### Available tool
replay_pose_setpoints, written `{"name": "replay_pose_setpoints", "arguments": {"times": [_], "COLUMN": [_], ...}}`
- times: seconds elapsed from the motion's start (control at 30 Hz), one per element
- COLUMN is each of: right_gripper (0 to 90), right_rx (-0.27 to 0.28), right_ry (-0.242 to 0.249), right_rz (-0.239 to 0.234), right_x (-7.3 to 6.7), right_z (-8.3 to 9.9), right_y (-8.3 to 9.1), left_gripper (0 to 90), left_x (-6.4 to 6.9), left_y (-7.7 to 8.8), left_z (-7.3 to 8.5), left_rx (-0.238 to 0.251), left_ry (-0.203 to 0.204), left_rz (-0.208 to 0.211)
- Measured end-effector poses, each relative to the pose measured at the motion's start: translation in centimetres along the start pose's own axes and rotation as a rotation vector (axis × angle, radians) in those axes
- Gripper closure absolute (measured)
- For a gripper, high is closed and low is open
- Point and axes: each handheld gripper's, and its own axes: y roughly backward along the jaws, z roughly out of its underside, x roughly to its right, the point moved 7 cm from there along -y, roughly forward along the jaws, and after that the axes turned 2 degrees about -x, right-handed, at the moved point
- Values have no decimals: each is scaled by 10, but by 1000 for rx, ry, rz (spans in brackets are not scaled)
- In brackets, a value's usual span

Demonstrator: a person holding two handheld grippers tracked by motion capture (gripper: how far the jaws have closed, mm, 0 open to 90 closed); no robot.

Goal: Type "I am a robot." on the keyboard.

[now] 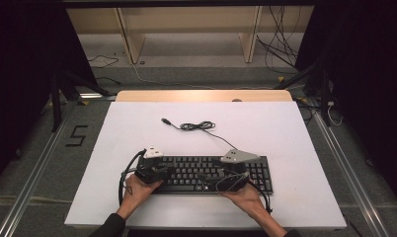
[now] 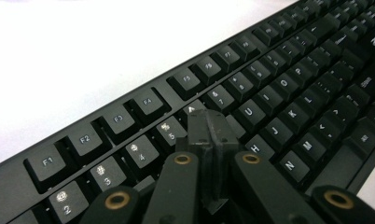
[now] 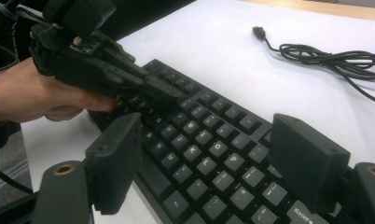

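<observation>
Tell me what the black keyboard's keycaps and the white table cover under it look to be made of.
The black keyboard's keycaps look like moulded plastic with a matt finish: sharp edges, printed white legends, only a soft sheen. The white table cover looks like a matt sheet, maybe foam board or laminate; it shows no weave or gloss, and a light wood edge peeks out at the far side. Its exact material stays open.
</observation>
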Motion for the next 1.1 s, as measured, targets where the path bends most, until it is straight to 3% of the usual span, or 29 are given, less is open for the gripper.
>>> {"name": "replay_pose_setpoints", "arguments": {"times": [0.43,0.57,0.8,1.1], "right_gripper": [269,269,269,304], "right_rx": [-1,-1,-5,-19], "right_ry": [2,4,5,2], "right_rz": [0,-1,0,8], "right_x": [0,-1,0,3], "right_z": [0,1,1,2], "right_y": [-1,-1,-2,-1], "left_gripper": [776,691,459,345], "left_x": [-5,-7,-6,-5], "left_y": [24,30,40,52], "left_z": [-9,-10,-11,-9], "left_rx": [92,117,149,208], "left_ry": [40,63,81,96], "left_rz": [18,32,56,70]}}
